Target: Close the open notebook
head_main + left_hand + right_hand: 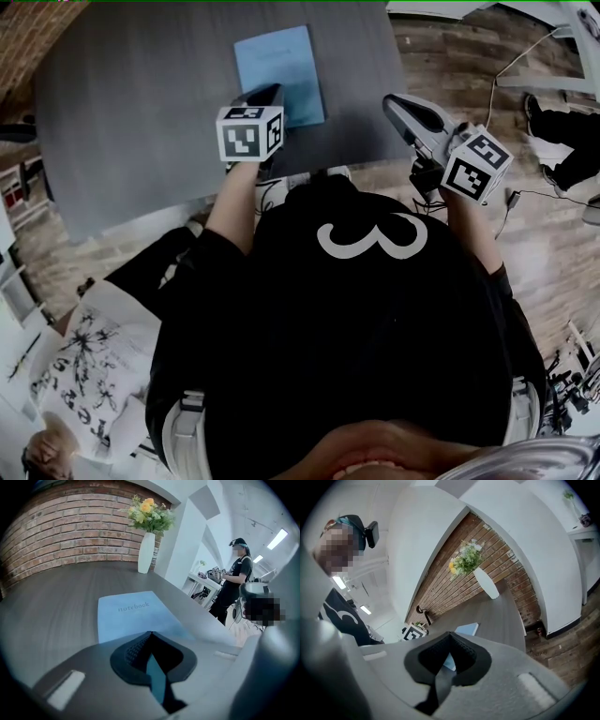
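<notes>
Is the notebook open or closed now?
Closed. The notebook lies flat on the table, its blue cover with the title facing up; no pages show.

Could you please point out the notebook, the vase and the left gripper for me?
notebook (132, 615), left gripper view, middle of its blue cover.
vase (146, 553), left gripper view, its white body.
left gripper (151, 633), left gripper view, where its two tips meet.
</notes>
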A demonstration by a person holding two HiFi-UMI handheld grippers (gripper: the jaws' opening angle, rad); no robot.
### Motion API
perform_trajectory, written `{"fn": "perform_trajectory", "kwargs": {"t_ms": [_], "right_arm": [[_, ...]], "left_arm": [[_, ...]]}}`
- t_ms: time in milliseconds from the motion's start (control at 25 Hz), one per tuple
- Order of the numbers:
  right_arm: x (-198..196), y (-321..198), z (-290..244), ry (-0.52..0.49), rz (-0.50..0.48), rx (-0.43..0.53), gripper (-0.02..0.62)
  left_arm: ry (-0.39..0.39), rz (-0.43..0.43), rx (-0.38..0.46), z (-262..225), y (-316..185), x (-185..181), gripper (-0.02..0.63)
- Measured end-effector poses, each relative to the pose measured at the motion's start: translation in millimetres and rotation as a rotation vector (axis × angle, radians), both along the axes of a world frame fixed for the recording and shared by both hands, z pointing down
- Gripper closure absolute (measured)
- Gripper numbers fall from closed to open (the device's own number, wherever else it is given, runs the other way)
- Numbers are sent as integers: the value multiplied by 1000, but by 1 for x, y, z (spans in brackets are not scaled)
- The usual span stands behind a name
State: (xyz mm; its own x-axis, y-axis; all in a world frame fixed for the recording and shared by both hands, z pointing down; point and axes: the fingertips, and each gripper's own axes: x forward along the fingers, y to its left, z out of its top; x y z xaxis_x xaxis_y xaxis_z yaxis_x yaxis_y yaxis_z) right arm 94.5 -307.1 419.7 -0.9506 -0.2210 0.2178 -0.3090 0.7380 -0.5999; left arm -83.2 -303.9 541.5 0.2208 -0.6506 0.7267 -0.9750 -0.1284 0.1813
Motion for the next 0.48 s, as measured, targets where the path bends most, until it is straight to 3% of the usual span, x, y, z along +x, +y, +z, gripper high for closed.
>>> {"fn": "perform_trajectory", "kwargs": {"t_ms": [480], "right_arm": [[-20,9,-8,0,-18,25,594]], "left_arm": [[45,-7,111,-26,9,-12,594]]}}
